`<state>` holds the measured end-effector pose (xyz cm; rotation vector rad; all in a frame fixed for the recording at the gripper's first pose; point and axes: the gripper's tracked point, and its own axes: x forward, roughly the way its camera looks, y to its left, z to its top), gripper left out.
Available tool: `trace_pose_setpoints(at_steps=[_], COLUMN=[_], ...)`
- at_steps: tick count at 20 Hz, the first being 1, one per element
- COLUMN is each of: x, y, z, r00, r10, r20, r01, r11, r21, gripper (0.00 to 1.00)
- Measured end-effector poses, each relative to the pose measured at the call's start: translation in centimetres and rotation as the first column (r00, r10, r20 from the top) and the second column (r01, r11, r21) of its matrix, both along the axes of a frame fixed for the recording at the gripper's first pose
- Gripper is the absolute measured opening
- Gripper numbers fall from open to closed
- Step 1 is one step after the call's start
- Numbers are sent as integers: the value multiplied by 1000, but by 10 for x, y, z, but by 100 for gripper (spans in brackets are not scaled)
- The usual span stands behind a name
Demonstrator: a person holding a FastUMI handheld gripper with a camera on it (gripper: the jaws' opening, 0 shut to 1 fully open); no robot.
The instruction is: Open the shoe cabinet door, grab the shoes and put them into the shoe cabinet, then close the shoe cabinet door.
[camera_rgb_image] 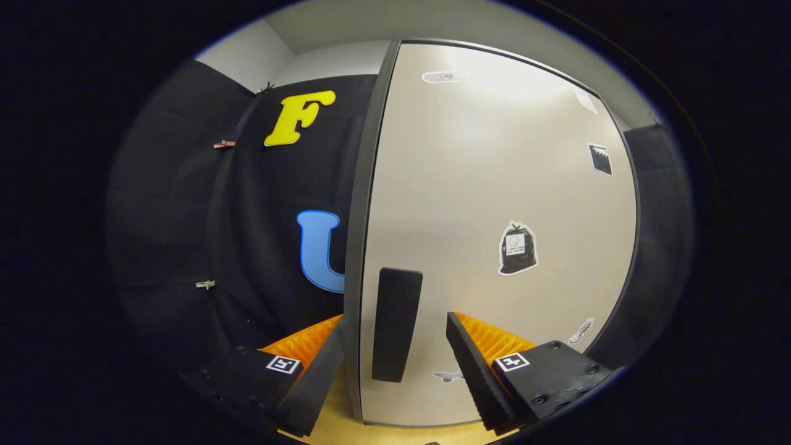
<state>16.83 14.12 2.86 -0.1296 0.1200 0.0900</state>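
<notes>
Tool [395,364] spread, straddling black bar handle [396,324] on pale beige cabinet door [494,185], not yet pinching. Door-opening step; next likely: pinch handle, pull outward.

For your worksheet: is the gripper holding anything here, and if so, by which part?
Nothing is held. The gripper is open, its fingers straddling the dark left edge and black rectangular handle of the beige cabinet door, without pressing either.

Lying low between the spread-apart fingers of the gripper [395,321]: pale wooden surface [337,402]. Carrying the shoe cabinet [494,185], standing upright just ahead of the fingers, meeting the wood between them.
</notes>
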Motion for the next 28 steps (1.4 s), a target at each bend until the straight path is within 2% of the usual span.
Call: trace_pose_setpoints(at_steps=[2,4,5,6,7,8,9,11,12,15,16,17,18,23,28], x=[6,11,11,12,12,7,12,14,11,6,7,3,-2,-44,-106], y=[0,-7,-5,-4,2,2,1,0,1,0,0,1,3,0,-30], z=[-6,-3,2,5,6,6,3,2,3,4,2,4,5,17,25], r00=[1000,999,999,998,999,999,999,999,999,999,999,1000,1000,999,998], r10=[-13,-53,-53,-57,-31,-45,-48,-51,-49,-47,-38,-29,-15,32,54], r20=[-23,-9,8,24,28,19,20,10,7,4,-2,-6,-16,-13,-17], r01=[14,53,52,56,29,44,46,50,48,47,38,30,16,-30,-51], r11=[999,998,997,997,997,997,996,994,995,993,992,991,992,991,991], r21=[31,46,61,60,65,65,71,92,91,112,118,130,127,131,126], gripper=[96,81,67,61,58,57,37,37,32,25,19,18,13,13,13])
